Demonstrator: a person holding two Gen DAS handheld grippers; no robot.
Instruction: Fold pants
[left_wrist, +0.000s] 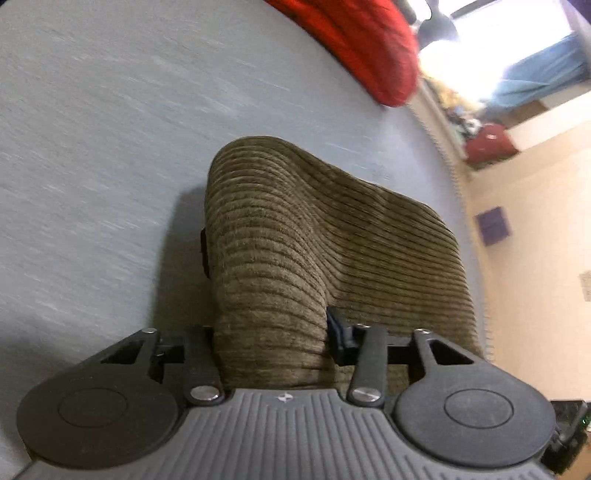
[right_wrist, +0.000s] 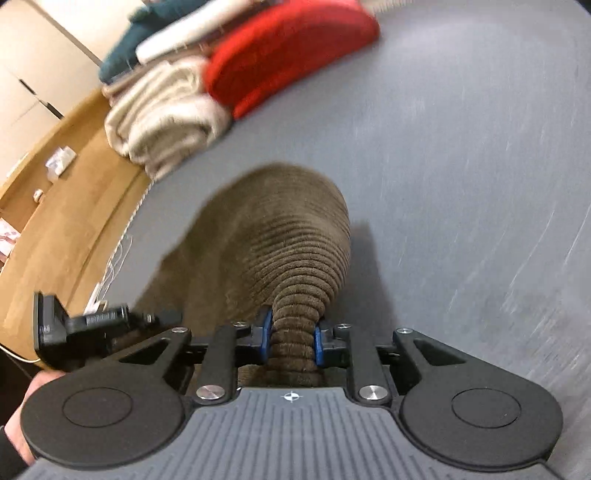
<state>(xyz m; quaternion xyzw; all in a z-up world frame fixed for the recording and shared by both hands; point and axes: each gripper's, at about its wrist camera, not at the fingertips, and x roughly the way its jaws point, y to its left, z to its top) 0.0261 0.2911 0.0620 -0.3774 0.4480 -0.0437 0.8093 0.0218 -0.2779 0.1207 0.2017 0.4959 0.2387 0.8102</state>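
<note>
Pants (left_wrist: 295, 236): thick soft corduroy, lying on the grey counter (left_wrist: 92, 147), bunching toward 12 o'clock.
Left gripper (left_wrist: 269, 332): fingers pinching a fat fold.
Right gripper (right_wrist: 293, 339): fingers squeezing a narrower bunch.
Handling: probably heavyish, floppy; holding at edges is suiting best.

Our left gripper (left_wrist: 271, 295) points down at a slant, its 2 fingers clamped on a thick roll of the pants (left_wrist: 295, 240), one finger mostly hidden behind the cloth. Our right gripper (right_wrist: 293, 341) slants down too, its blue pads (right_wrist: 266, 338) pinched tight on a narrow bunch of the same cloth. A hand (right_wrist: 22, 417) shows at its lower left edge.
</note>
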